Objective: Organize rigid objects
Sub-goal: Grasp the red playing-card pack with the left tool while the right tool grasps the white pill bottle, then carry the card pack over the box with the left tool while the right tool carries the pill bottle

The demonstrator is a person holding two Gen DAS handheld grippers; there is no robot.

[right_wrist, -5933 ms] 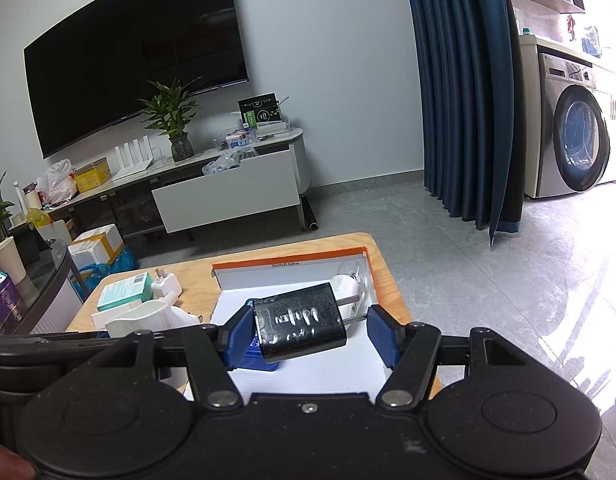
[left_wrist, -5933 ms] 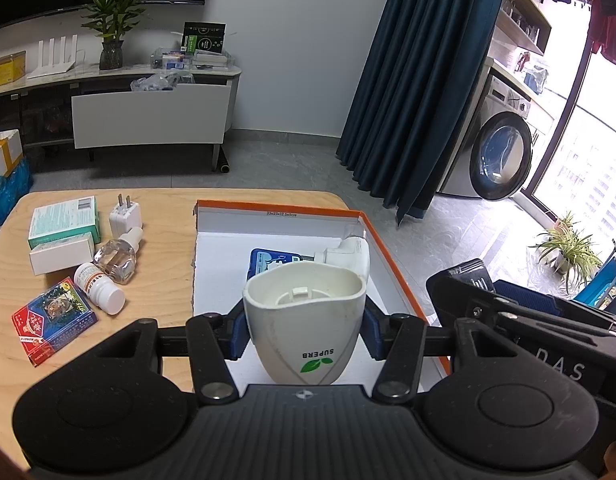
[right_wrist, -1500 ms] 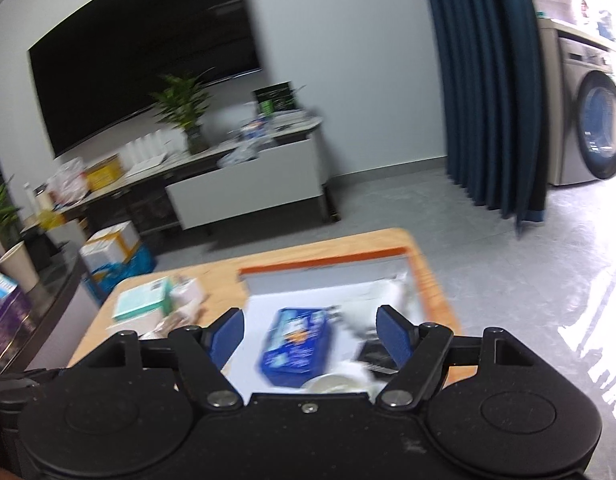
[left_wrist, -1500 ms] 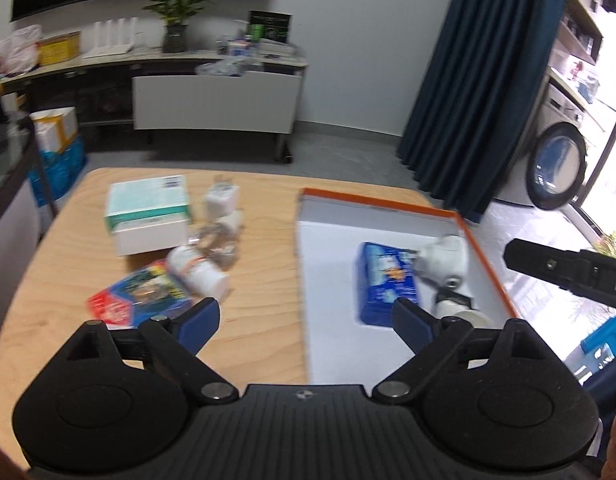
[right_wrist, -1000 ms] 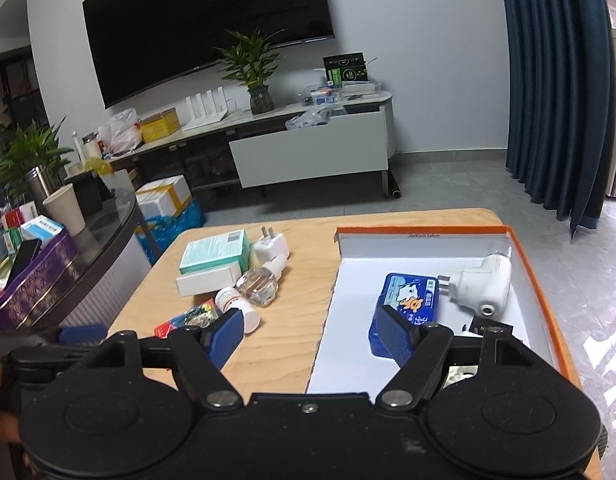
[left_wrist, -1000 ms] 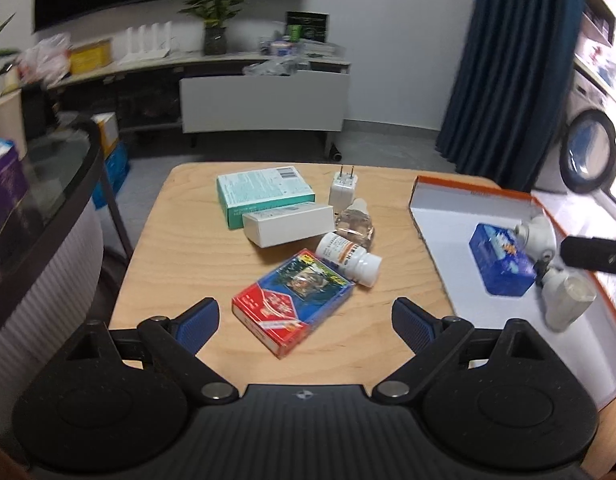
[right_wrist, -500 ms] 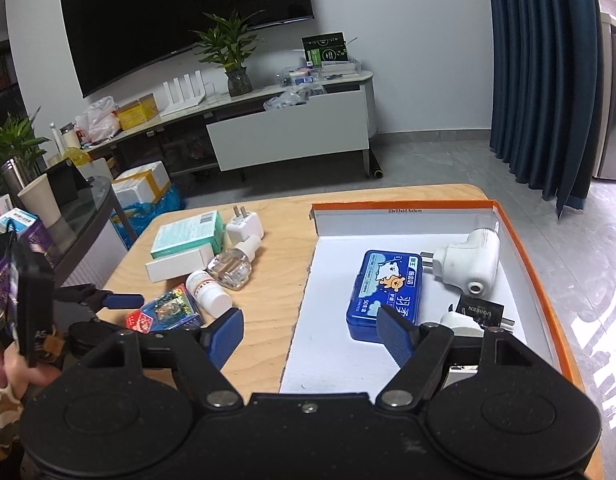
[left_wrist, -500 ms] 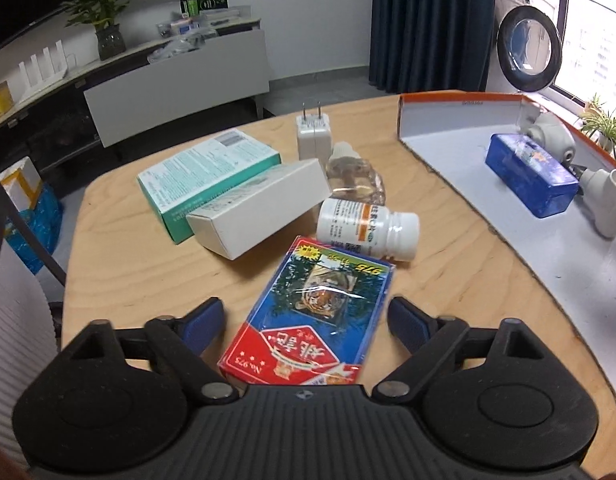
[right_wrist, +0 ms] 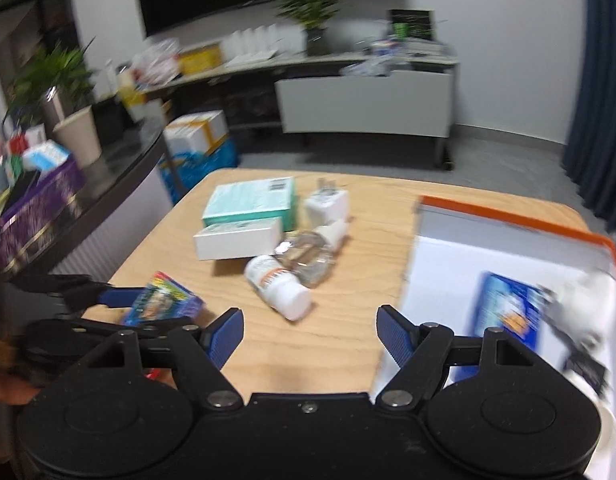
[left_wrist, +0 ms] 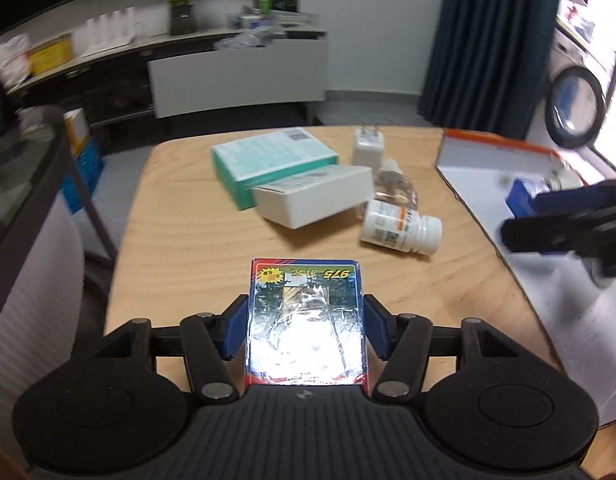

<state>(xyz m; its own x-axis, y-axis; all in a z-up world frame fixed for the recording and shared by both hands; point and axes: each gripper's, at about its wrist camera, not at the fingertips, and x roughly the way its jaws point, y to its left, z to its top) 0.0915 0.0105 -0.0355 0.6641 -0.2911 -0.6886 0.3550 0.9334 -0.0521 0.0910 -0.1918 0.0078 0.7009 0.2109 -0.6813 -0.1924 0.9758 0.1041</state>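
A: What does the left gripper (left_wrist: 303, 334) have?

B: Its jaws have just been closing, and the blue pads now press on both long sides of the red-and-blue card box (left_wrist: 305, 320), low in the middle of the left wrist frame. The box lies flat over the table (left_wrist: 195, 240), its glossy top catching glare.

A: And the right gripper (right_wrist: 310, 334)?

B: Spread wide with nothing between the pads, only bare wood. It sits at the bottom centre of its own frame; in the left wrist view it shows as a dark blurred shape at the right edge, over the tray.

A: Where are the other things?

B: Above centre in the left wrist frame: a teal box (left_wrist: 267, 164), a white box (left_wrist: 312, 200) touching its near side, a white plug adapter (left_wrist: 368, 150) standing just right of the teal box, a clear bottle (left_wrist: 394, 190) on its side below the adapter, and a white pill bottle (left_wrist: 400, 228) lying on its side, touching the clear one.

A: The tray?

B: The orange-rimmed tray (right_wrist: 508, 216) fills the right of the right wrist frame. A blue tin (right_wrist: 508, 308) lies on its white floor, with blurred white pieces to its right that I cannot make out.
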